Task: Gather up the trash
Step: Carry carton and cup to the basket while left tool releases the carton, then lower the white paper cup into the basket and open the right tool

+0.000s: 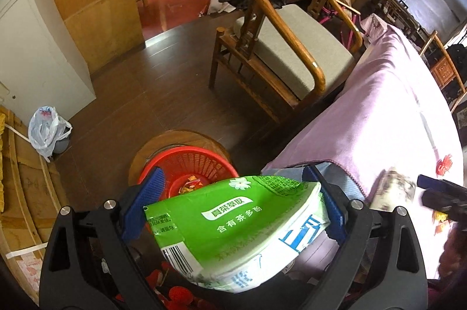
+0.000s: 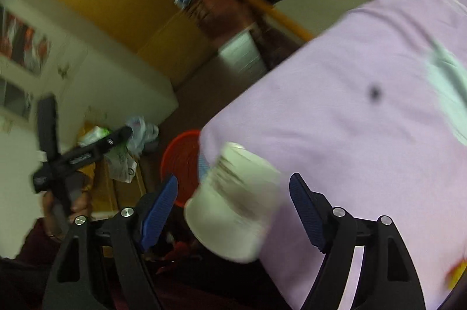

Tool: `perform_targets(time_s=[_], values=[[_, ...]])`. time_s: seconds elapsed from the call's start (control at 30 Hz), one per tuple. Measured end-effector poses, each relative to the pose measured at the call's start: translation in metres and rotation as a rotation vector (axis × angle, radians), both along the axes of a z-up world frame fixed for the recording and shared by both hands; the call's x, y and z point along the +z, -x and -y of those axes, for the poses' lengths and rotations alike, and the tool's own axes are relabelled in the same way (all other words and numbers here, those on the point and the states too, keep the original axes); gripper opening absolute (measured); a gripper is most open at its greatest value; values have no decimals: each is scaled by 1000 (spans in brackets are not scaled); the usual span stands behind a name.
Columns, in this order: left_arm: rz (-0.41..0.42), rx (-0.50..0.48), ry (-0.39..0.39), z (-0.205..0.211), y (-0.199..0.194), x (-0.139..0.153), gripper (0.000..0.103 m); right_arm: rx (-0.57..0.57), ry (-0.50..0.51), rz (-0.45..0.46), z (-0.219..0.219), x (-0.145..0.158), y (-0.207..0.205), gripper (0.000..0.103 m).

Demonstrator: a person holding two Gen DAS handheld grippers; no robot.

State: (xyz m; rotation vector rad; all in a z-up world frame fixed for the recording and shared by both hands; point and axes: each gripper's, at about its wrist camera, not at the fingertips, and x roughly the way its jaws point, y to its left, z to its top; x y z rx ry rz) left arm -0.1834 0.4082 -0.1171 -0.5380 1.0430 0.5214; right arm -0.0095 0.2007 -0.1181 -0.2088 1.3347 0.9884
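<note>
**Carton over the basket, cup between spread pads at the bed's edge**

The left gripper (image 1: 233, 210) pinches a flattened green drink carton (image 1: 233, 231) across its width, its long axis running toward the camera. The red basket (image 1: 189, 161) lies just beyond and below the fingertips, on the floor by the near corner of the lilac bedspread (image 1: 394, 111), so the left hand is the nearer of the 2.

The right gripper (image 2: 233, 210) stands spread. A white paper cup (image 2: 233, 202) lies tilted between its pads, apart from both (the picture is blurred, so I cannot tell whether the cup rests on the spread's edge or falls). From here the basket (image 2: 181, 161) sits just beyond the cup.
</note>
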Motion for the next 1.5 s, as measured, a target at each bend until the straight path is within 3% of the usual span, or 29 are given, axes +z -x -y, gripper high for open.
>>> perform_targets(time_s=[0.03,0.07,0.1,0.23,0.57,0.8,0.93,1.17,1.43,1.5], values=[[-3,3,2,-1,1,0,92,4,20,5,-6,-7,2,57],[-4,8,4,-1,3,1,92,7,30,-17,-9,-15,2,53],[-5,9,6,-2,5,1,92,-6,21,-64,-7,-22,1,51],[-6,5,-1,-2,6,-1,92,-31,-2,-56,0,-20,5,49],[-3,37,19,-14,22,-8,92,-59,-144,-4,6,33,-1,50],[-52,39,11,-25,24,-20,94,-64,-157,58,10,62,6,50],[-21,54,12,-33,31,-13,94,-54,-150,52,2,66,11,50],[-9,107,-46,-45,56,3,94,52,-132,23,-43,61,24,50],[-47,255,-84,-54,122,16,94,265,-131,-25,-124,46,53,52],[-57,280,-90,-54,133,19,94,294,-117,-13,-142,45,60,69]])
